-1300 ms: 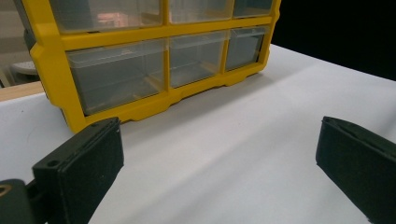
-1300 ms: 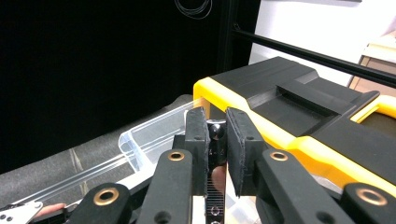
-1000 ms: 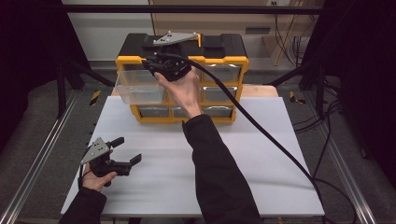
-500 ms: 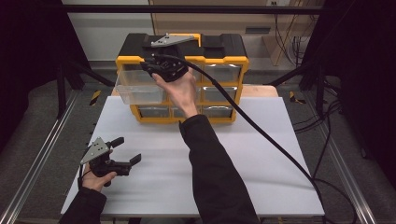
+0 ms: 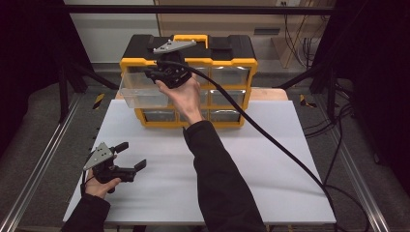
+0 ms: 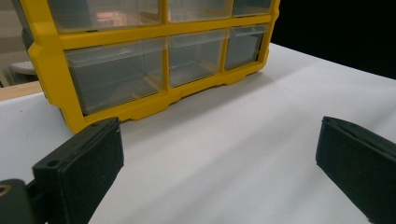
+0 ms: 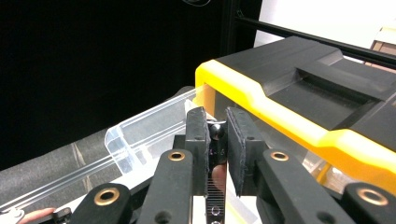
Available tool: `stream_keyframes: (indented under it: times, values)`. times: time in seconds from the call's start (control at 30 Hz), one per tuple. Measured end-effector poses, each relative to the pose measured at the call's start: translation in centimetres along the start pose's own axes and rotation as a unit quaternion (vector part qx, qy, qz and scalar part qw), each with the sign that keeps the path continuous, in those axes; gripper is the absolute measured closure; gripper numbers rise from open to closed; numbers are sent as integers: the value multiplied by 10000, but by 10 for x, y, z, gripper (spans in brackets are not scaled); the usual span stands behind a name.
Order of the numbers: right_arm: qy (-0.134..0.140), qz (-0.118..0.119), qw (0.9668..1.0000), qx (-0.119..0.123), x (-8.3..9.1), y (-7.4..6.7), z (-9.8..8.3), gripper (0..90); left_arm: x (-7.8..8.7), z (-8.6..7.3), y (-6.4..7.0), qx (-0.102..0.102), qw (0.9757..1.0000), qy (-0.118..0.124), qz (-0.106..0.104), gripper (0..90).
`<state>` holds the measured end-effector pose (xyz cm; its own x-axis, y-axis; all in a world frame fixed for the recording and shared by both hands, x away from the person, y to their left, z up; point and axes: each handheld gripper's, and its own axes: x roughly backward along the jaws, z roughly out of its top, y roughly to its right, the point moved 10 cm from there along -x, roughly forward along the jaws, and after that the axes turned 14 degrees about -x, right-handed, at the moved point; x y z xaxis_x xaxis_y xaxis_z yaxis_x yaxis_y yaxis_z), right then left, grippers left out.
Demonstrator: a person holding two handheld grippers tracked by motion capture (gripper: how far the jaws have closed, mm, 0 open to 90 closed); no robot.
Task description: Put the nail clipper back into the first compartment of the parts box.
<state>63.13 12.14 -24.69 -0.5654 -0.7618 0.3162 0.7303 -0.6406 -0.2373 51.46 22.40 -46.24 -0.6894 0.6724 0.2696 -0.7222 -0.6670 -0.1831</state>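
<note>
Over the last second the right gripper (image 5: 167, 72) has risen slightly, from the organizer's upper drawer row toward its top edge, while the left gripper (image 5: 126, 157) has stayed low on the white table (image 5: 270, 159). Largest first: the yellow-and-black drawer organizer (image 5: 232, 60) stands at the table's far edge, and its clear top-left drawer (image 5: 140, 89) is pulled out, long axis running toward the person, directly under the right gripper. That gripper is nearly closed on a small dark, shiny object (image 7: 215, 133) (what it is I cannot tell), so the right hand is far nearer the drawer than the left, whose jaws are spread wide and empty.
</note>
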Motion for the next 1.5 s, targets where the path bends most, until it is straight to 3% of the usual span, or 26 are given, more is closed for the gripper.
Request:
stream_keyframes:
  times: [1.0, 1.5]
  values:
    - [-310, -112, 9995, -30, -10, 10, -25, 794, -1, 0, 0, -10, 10000, -15, -2, 8]
    - [-380, -127, 9992, 94, -10, 9, -28, 787, -1, -1, 1, -18, 10000, -28, -10, 8]
